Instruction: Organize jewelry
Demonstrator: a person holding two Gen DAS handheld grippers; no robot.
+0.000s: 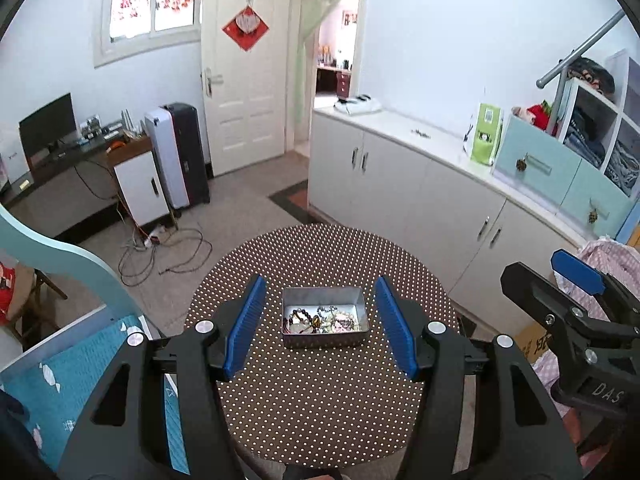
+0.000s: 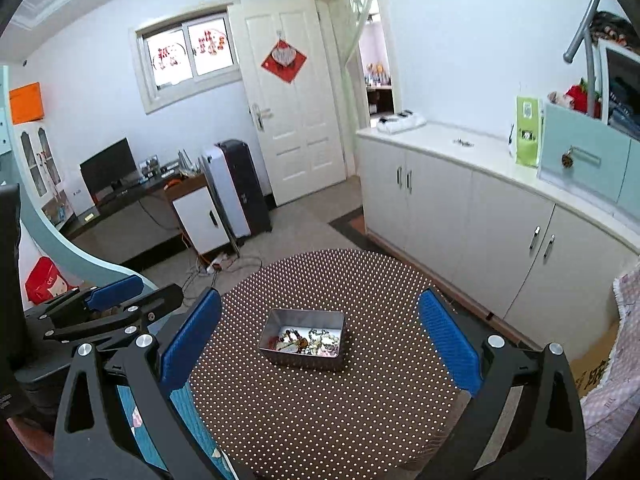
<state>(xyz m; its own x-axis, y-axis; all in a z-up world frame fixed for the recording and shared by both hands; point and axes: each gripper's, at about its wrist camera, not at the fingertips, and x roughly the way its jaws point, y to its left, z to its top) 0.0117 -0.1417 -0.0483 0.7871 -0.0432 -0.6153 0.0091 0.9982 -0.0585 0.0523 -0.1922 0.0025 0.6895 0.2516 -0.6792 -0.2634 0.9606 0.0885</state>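
A small rectangular metal tin (image 1: 324, 295) (image 2: 303, 316) sits in the middle of a round brown polka-dot table (image 1: 320, 400) (image 2: 320, 408). Inside it lies a heap of jewelry (image 1: 320, 322) (image 2: 308, 342): bead bracelets and necklaces tangled together. My left gripper (image 1: 320, 316) hovers well above and short of the tin, open, with nothing between its blue pads. My right gripper (image 2: 320, 336) hangs at a similar height, jaws spread very wide and empty. Each gripper shows at the edge of the other's view: the right gripper (image 1: 580, 276) at the right, the left gripper (image 2: 116, 288) at the left.
White cabinets (image 1: 400, 176) run along the right wall, with a green bag (image 1: 486, 134) and pale blue drawers (image 1: 532, 164) on top. A desk with a monitor (image 1: 48, 128), a suitcase (image 1: 180, 152) and floor cables (image 1: 168, 252) lie far left. A teal bed (image 1: 52, 380) borders the table's left side.
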